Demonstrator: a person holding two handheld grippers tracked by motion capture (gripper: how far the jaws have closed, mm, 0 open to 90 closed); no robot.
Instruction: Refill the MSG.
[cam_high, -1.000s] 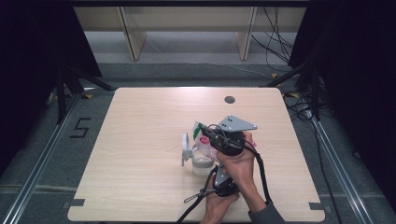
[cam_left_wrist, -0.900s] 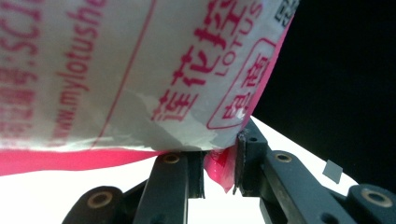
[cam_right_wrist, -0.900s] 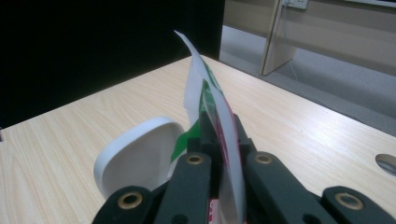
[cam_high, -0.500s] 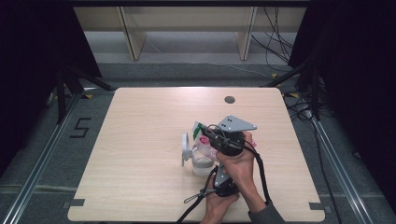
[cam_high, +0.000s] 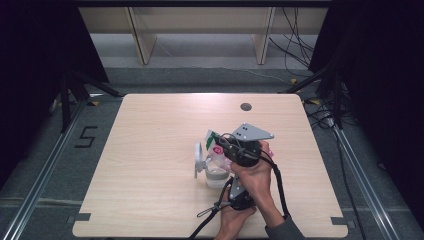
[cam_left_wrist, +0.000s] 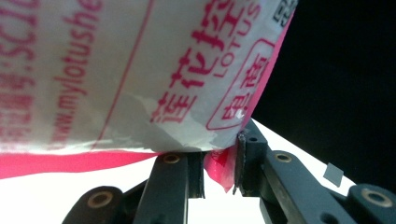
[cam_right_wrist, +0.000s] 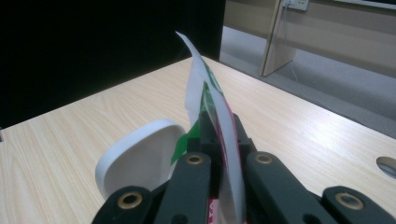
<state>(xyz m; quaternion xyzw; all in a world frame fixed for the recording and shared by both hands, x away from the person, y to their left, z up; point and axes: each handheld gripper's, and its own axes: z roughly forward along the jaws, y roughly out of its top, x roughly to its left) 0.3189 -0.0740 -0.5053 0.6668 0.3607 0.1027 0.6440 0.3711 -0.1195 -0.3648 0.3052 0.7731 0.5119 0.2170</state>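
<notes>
Both tongs (cam_right_wrist: 219, 140) tight on the plastic bag (cam_high: 216, 151)

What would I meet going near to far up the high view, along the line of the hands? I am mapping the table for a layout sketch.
Lower tool → clear container → upper tool on the printed bag → round table hole → wooden shelf legs beyond the table.

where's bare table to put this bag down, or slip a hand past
The left half of the table is bare, from the white lid out to the left edge. The far strip is free apart from the small round hole. A narrower bare patch lies right of the hands. It is crowded at near centre, where both tongs pinch the bag over the clear container.
</notes>
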